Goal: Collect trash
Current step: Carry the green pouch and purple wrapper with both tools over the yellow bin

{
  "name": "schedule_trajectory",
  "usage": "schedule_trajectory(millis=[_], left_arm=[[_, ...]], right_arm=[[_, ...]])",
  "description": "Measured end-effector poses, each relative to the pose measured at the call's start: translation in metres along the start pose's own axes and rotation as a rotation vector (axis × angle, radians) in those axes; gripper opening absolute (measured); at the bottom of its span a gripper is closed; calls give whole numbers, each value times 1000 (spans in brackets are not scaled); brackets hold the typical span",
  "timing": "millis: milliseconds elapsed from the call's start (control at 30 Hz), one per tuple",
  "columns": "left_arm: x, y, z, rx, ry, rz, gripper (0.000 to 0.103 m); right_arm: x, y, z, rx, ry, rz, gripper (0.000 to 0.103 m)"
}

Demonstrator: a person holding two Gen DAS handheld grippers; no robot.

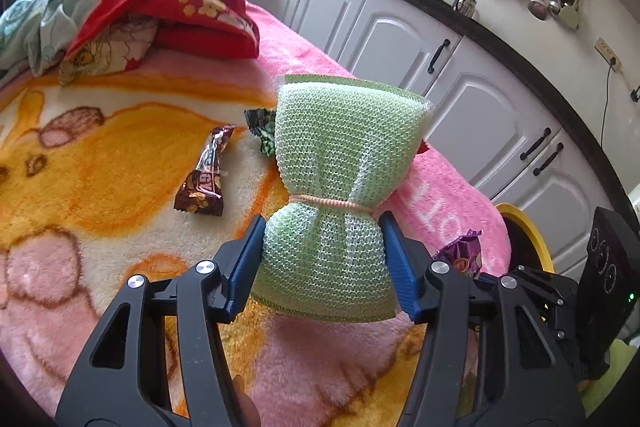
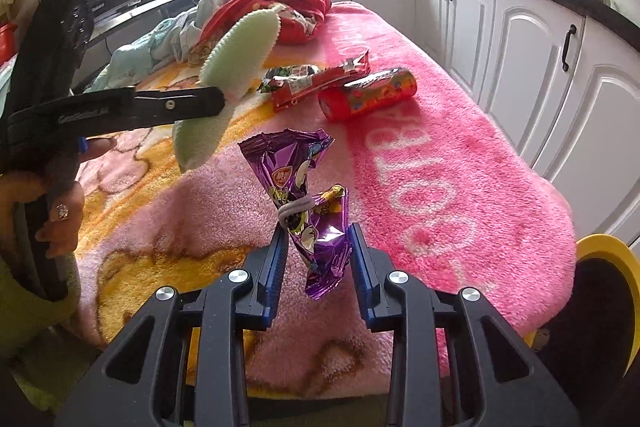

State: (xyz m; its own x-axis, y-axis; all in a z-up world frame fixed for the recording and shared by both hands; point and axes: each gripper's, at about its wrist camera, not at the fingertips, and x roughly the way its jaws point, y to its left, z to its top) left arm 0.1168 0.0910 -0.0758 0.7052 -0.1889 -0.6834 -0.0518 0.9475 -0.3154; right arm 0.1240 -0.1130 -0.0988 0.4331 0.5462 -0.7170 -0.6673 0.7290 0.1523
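Gripping a green mesh sponge [image 1: 332, 187], the left tongs [image 1: 324, 259] hold it above the blanketed worktop [image 1: 100, 155]. Right tongs [image 2: 316, 259] clench a purple wrapper [image 2: 308, 195] near a yellow bin [image 2: 616, 259]. A brown bar wrapper [image 1: 206, 175], red packets [image 2: 320, 83] and a red tube [image 2: 368, 93] remain uncollected farther off.

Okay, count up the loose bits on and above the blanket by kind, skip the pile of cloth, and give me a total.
Snack wrappers: 4 (purple wrapper in the right gripper, brown wrapper, green wrapper, red wrapper)
Snack tubes: 1 (red tube)
Sponges: 1 (green sponge in the left gripper)
Total: 6
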Motion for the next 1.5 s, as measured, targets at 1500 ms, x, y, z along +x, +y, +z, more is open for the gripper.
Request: schedule_trajectory(millis=[1500], left_arm=[[-20,-128,-31,269,-87,-115,49]], right_arm=[[-129,-137,-58,347,-220,-273,29]])
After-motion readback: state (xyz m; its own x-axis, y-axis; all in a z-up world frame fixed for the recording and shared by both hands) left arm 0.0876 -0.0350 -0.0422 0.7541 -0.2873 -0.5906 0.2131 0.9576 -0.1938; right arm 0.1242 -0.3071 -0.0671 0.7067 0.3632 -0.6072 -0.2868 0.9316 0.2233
